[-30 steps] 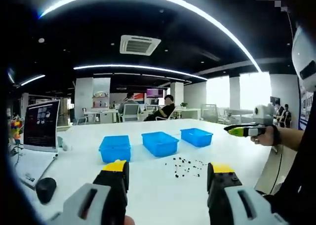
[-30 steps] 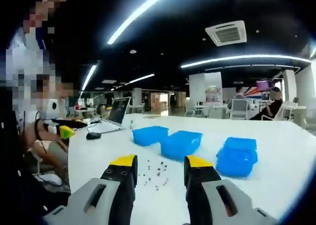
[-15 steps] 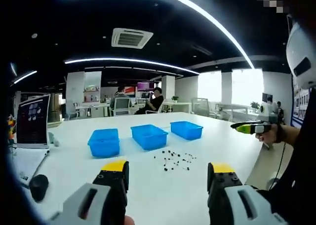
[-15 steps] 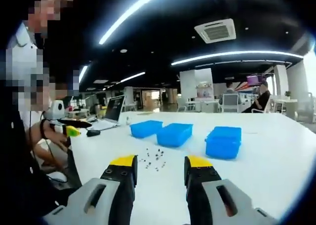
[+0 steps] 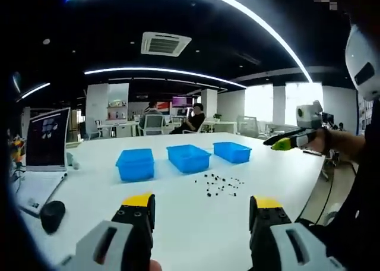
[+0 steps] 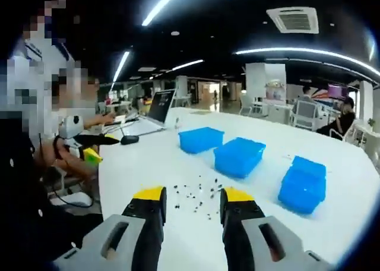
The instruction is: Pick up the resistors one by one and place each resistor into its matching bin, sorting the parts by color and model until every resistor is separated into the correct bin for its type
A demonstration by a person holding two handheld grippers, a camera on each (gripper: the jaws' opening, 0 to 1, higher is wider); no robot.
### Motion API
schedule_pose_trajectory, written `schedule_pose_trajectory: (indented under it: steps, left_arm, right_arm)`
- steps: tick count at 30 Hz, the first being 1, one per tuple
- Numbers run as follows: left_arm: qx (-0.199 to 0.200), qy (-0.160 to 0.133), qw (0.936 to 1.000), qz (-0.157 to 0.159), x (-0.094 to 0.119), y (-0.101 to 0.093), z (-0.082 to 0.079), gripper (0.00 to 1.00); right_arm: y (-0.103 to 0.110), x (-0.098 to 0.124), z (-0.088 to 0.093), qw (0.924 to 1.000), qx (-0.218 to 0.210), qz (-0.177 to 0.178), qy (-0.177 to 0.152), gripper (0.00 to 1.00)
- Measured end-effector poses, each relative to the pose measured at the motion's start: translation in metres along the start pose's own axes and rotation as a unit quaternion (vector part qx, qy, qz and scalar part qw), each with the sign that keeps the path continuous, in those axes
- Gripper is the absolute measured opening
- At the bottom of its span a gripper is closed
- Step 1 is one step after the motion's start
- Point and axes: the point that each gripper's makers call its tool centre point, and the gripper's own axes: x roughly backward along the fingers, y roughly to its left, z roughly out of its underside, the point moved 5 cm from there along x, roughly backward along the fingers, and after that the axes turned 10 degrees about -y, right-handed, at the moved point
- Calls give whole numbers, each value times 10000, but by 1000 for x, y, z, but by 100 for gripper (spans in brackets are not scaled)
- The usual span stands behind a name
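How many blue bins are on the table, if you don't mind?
3, in a row behind the resistors: left bin, middle bin, right bin.

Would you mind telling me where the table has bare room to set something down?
Bare white table lies between the resistors and the left gripper. Also right of the bins. Crowded: laptop and mouse.

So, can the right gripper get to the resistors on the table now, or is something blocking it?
Probably yes. The right gripper is open, and the resistors lie loose on the white table just beyond its jaws. The blue bins stand farther back.
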Motion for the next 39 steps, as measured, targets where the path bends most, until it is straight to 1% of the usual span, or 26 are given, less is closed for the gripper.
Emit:
schedule_pose_trajectory:
  steps: [3, 4, 6, 9, 11, 13, 14, 16, 17, 19, 20, 23, 27, 32, 33, 37, 39]
  left_arm:
    - [-79, 53, 9999, -55, 3, 3, 3, 65]
    - [-101, 60, 9999, -75, 4, 4, 4, 65]
    - [-123, 64, 9998, -125, 8, 7, 6, 65]
    - [-101, 44, 9997, -195, 11, 11, 8, 65]
    - [-62, 37, 9997, -231, 13, 14, 9, 65]
    - [-50, 36, 9997, -246, 14, 15, 9, 65]
    - [-50, 28, 9997, -243, 14, 15, 9, 65]
    - [-47, -2, 9997, -239, 15, 15, 8, 65]
    - [-48, -9, 9997, -237, 15, 15, 7, 65]
    - [-40, -27, 9997, -250, 16, 16, 7, 65]
    - [-32, -33, 9997, -257, 16, 15, 6, 65]
    - [-8, -50, 9996, -263, 17, 15, 7, 65]
    - [19, 23, 9996, -267, 20, 15, 12, 65]
    - [64, 59, 9995, -312, 22, 17, 15, 65]
    - [70, 62, 9994, -322, 22, 18, 15, 65]
    - [74, 67, 9995, -307, 21, 17, 15, 65]
    - [74, 71, 9995, -302, 20, 17, 15, 65]
  right_arm:
    - [9, -24, -1, 9985, 170, -381, 363, 36]
    - [13, -32, 2, 9971, 165, -498, 552, 36]
    - [22, -50, 6, 9928, 235, -788, 871, 36]
    - [28, -71, 14, 9853, 239, -1020, 1349, 35]
    - [30, -85, 19, 9795, 98, -1122, 1668, 34]
    - [29, -97, 21, 9756, -59, -1201, 1840, 32]
    - [29, -103, 23, 9723, -136, -1215, 1993, 32]
    - [27, -116, 28, 9664, -197, -1250, 2239, 31]
    - [27, -120, 32, 9620, -195, -1289, 2399, 31]
    - [28, -131, 38, 9575, -175, -1347, 2546, 30]
    - [28, -136, 43, 9531, -193, -1372, 2691, 30]
    - [26, -145, 54, 9475, -112, -1380, 2882, 29]
    - [30, -151, 64, 9406, -253, -1427, 3072, 28]
    - [37, -154, 70, 9375, -137, -1501, 3135, 27]
    - [36, -156, 70, 9385, -82, -1473, 3120, 26]
    - [36, -159, 70, 9379, 73, -1503, 3125, 23]
    - [36, -161, 70, 9377, 258, -1496, 3125, 21]
